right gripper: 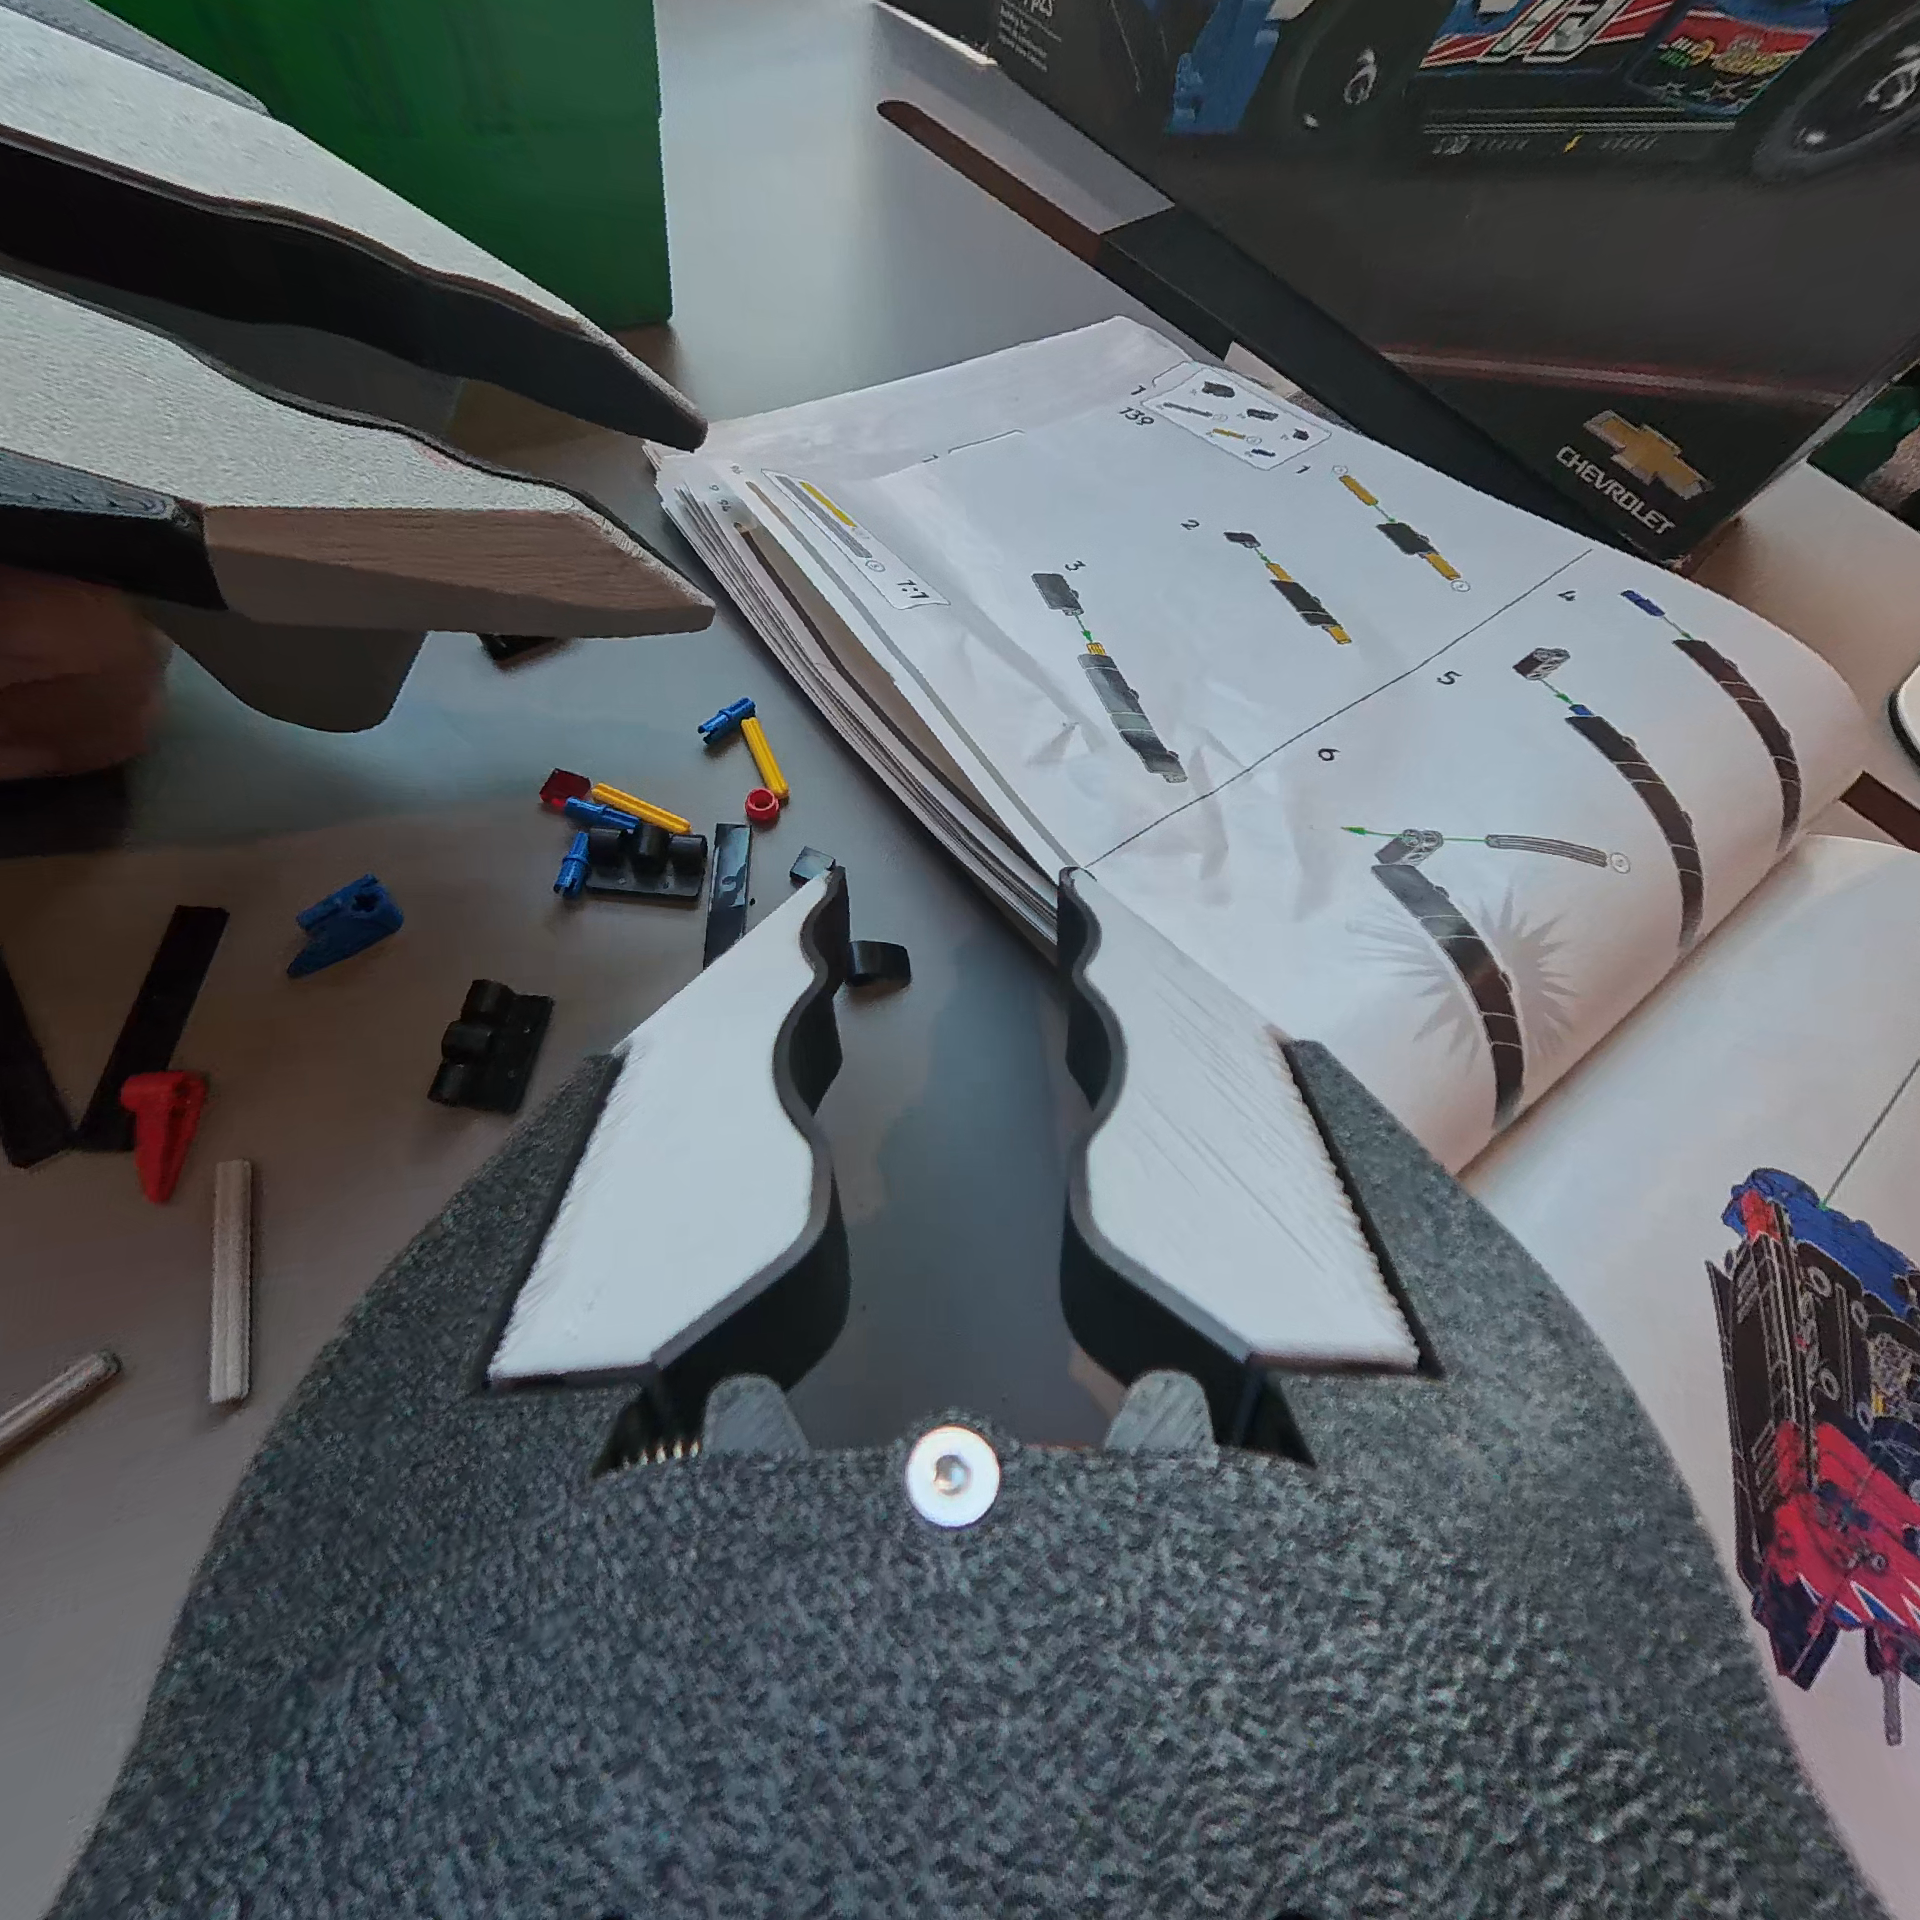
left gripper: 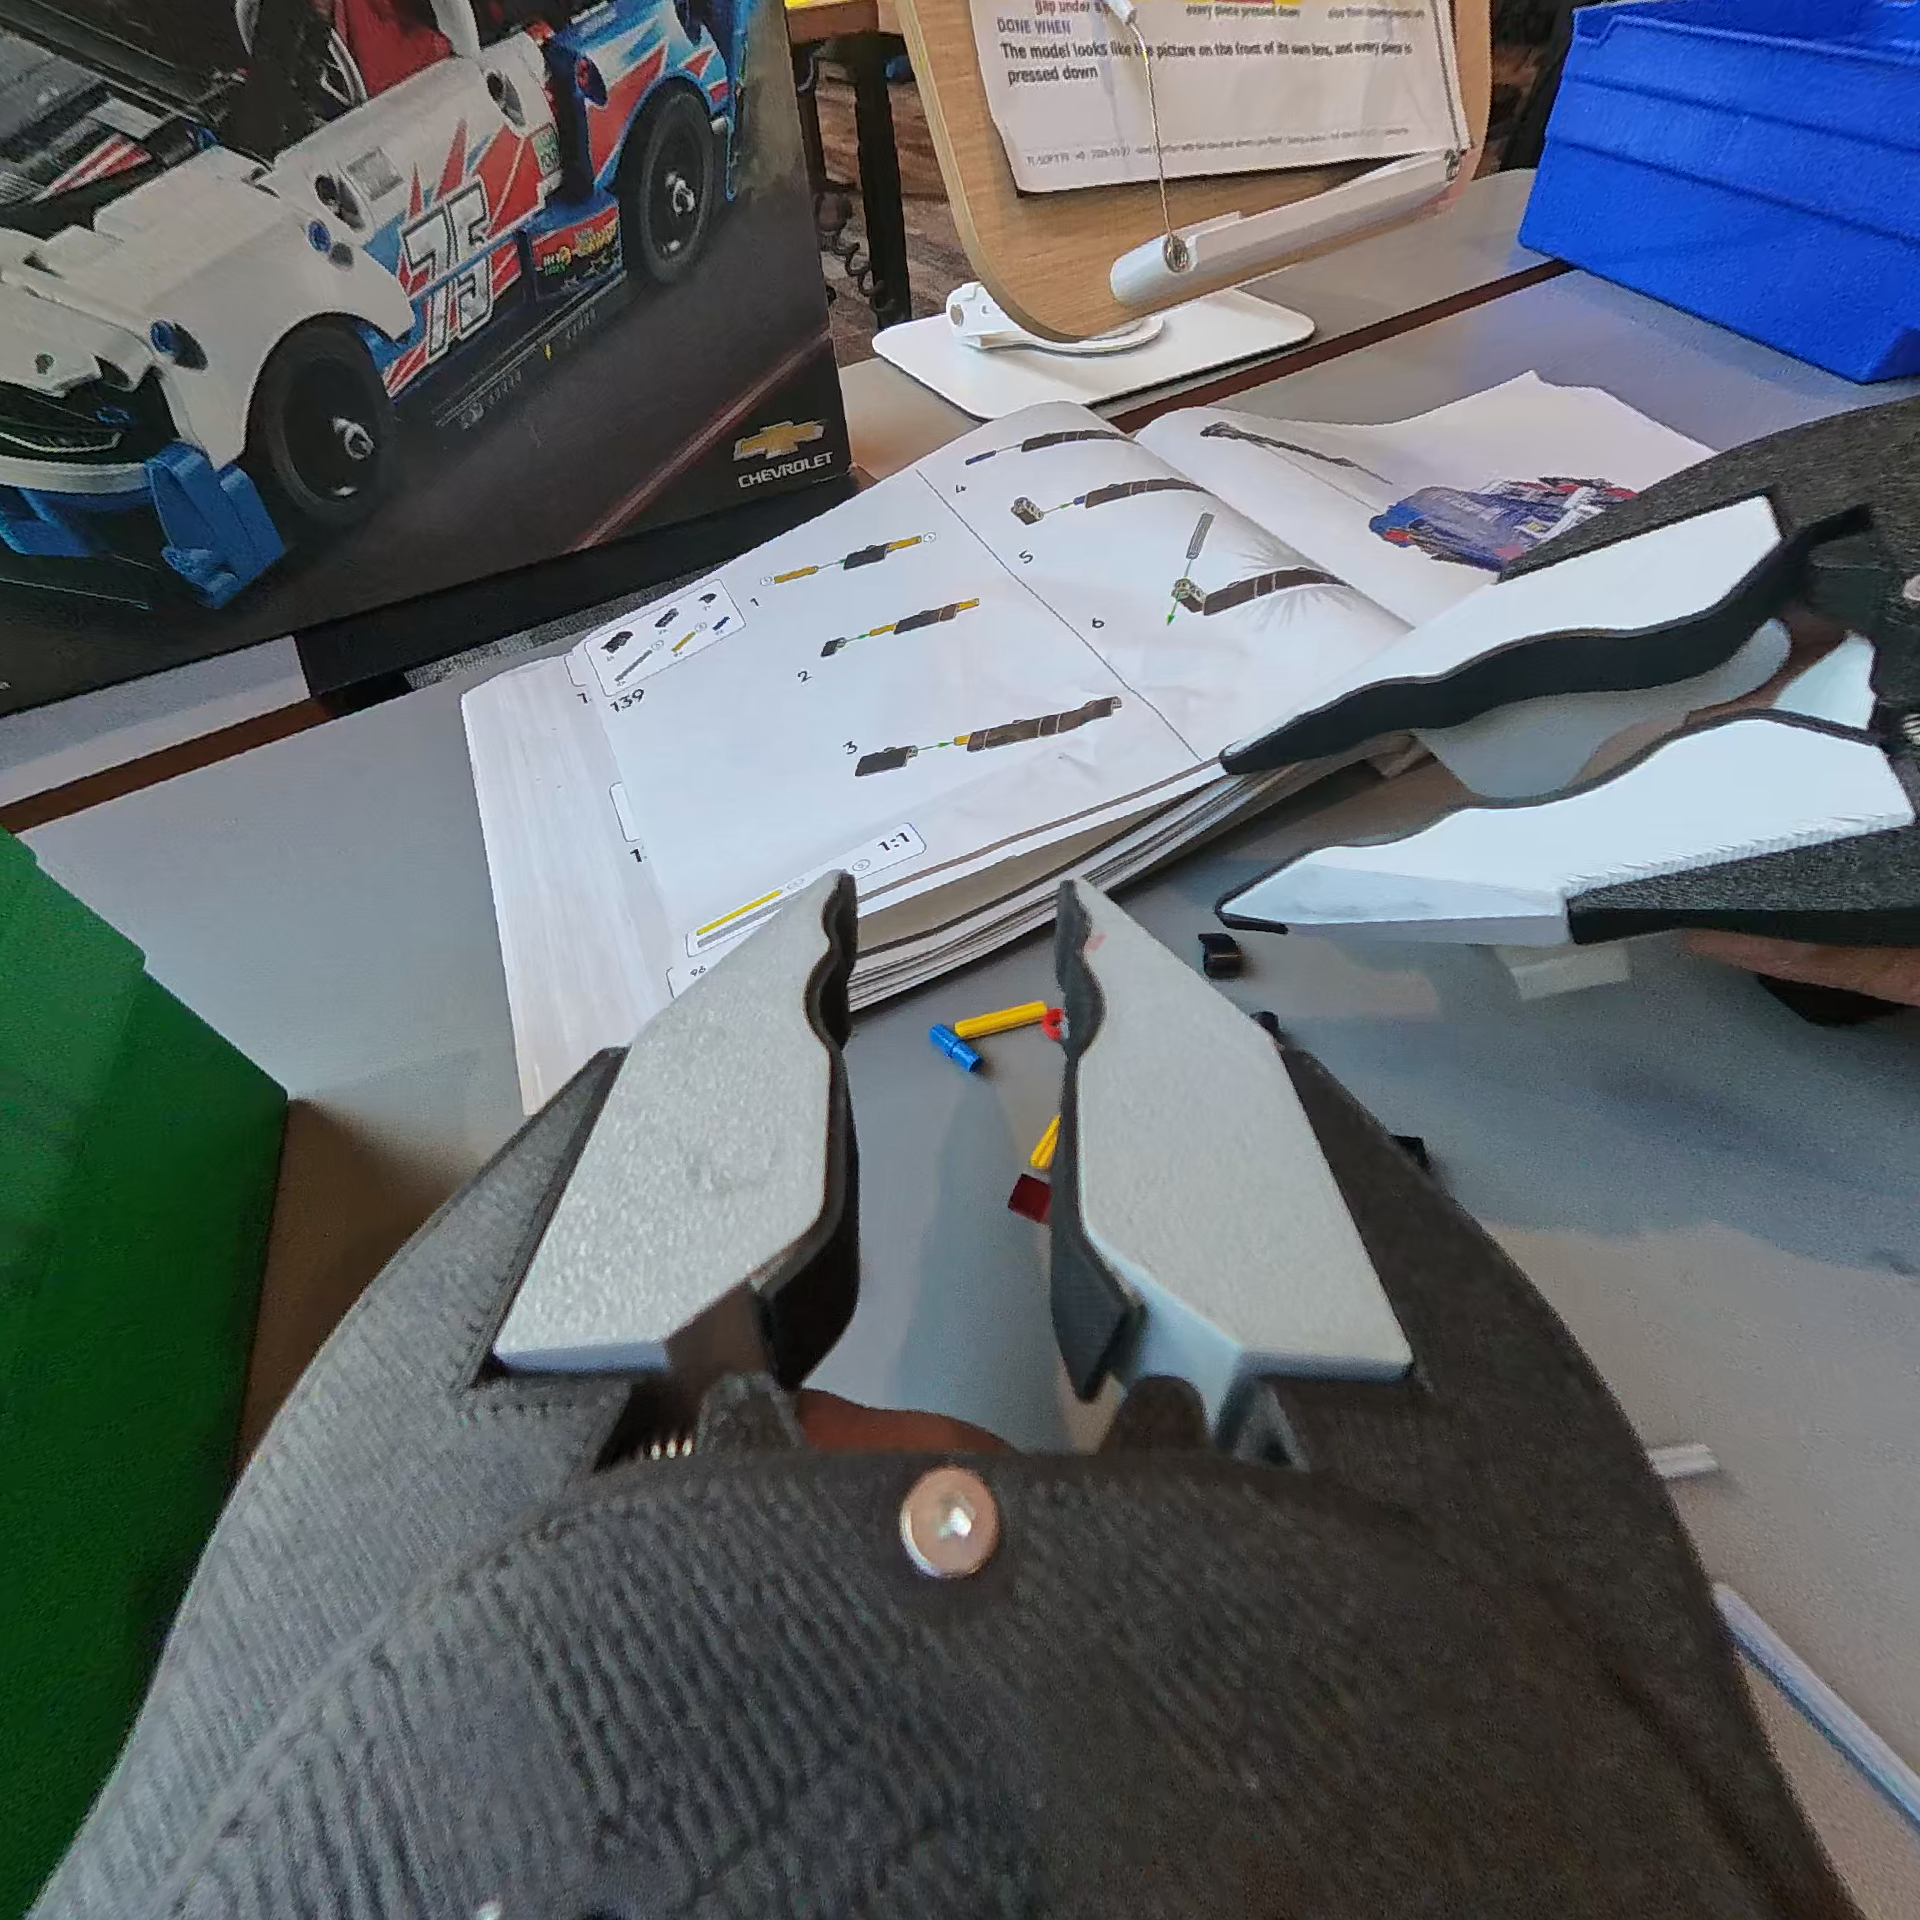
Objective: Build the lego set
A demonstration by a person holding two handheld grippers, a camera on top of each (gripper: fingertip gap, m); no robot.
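The open instruction booklet (left gripper: 883, 675) lies on the grey table and also shows in the right wrist view (right gripper: 1299, 675). Loose parts lie in front of it: a blue pin (right gripper: 727, 719), a yellow axle (right gripper: 764, 756), a black part with studs (right gripper: 649, 857), a blue wedge (right gripper: 346, 922) and a red piece (right gripper: 163, 1127). My left gripper (left gripper: 951, 904) is open and empty above the blue pin (left gripper: 954, 1047) and yellow axle (left gripper: 1000, 1021). My right gripper (right gripper: 954, 883) is open and empty at the booklet's near edge. The two grippers are close, tips apart.
The set's box (left gripper: 364, 312) stands behind the booklet. A green block (left gripper: 104, 1247) is at the left, blue bins (left gripper: 1745, 187) at the back right, and a wooden stand with a sheet (left gripper: 1143, 208) behind. Grey axles (right gripper: 231, 1278) and black beams (right gripper: 156, 1018) lie nearby. About 6 centimeters separates my left fingertips from the blue pin (right gripper: 727, 719). It turns up in the left wrist view (left gripper: 960, 1045) as well. The yellow axle (right gripper: 764, 756) is about 6 centimeters from both grippers' fingertips. The left camera catches it too, in the left wrist view (left gripper: 1003, 1019). Both grippers' tips are roughly 12 centimeters from the red piece (right gripper: 163, 1127).
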